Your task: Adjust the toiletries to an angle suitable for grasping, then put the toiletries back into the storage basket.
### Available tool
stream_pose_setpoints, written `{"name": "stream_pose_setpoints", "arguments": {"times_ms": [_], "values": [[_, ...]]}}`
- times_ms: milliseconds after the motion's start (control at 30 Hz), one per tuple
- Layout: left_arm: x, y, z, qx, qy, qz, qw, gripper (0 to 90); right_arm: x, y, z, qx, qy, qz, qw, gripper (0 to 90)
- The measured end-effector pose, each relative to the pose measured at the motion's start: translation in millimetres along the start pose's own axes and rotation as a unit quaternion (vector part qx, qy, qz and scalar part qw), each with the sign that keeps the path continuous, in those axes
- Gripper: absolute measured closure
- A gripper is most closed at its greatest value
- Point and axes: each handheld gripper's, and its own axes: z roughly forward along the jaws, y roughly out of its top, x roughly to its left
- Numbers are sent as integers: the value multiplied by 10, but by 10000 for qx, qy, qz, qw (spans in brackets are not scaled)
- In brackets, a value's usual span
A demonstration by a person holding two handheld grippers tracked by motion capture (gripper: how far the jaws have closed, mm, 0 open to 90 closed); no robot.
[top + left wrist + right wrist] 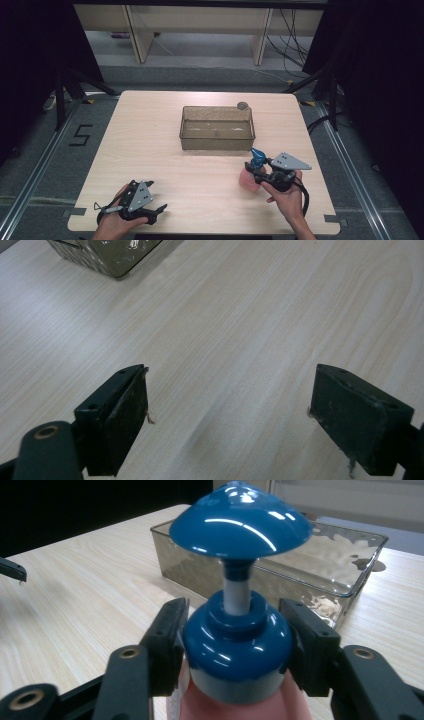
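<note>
A pink pump bottle (246,181) with a blue collar and a blue mushroom-shaped pump head (240,517) stands upright on the wooden table (150,150), at the right front. My right gripper (253,172) is shut on it, and in the right gripper view the right gripper (235,642) has both black pads pressed against the blue collar (235,647). My left gripper (159,212) lies at the table's front left, far from the bottle. Seen in its own view, the left gripper (230,410) is open with bare wood between the jaws.
A clear smoky plastic tray (217,145) sits in the middle of the table, just beyond the bottle; it also shows as the tray (285,587) and the tray's corner (107,257). A small round grey object (242,105) lies at its far right corner.
</note>
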Motion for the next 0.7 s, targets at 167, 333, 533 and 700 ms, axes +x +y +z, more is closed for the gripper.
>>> {"name": "stream_pose_setpoints", "arguments": {"times_ms": [167,333,533,700], "values": [[1,-8,11,34,30,13,10000,150,18,7,-11,-21,-25,-56,10000,529],[10,-8,-8,27,40,16,10000,150,28,24,-5,-30,-132,-210,9997,534],[0,0,-10,-14,48,7,10000,150,55,43,-2,91,-140,-96,9998,535],[-6,-4,-10,-24,39,-46,10000,151,72,58,-3,102,-199,-37,9997,536]]}}
